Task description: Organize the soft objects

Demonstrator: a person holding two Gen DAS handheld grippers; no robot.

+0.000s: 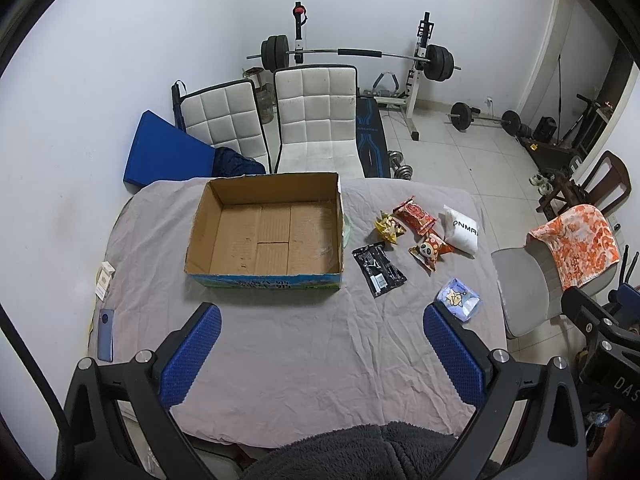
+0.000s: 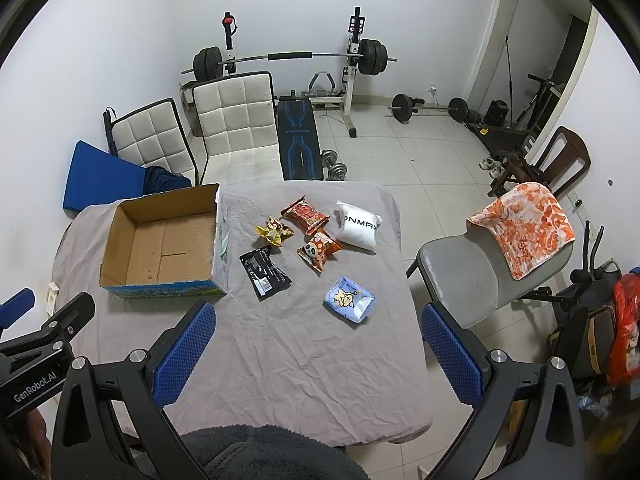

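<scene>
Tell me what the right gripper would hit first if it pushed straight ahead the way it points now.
Probably the wrinkled grey tablecloth first: the right gripper, jaws open, points down over bare cloth. Farther along that line lies the blue-and-white cartoon packet, slightly right of centre. Depth is hard to judge in this fisheye view.

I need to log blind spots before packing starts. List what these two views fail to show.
- Cardboard box: right wrist view, its near wall hides the front strip of the floor.
- Black packet: both views, print too small to read.
- White pillow pack: left wrist view, its lettering runs off round the side.
- Phone: absent from the right wrist view.
</scene>
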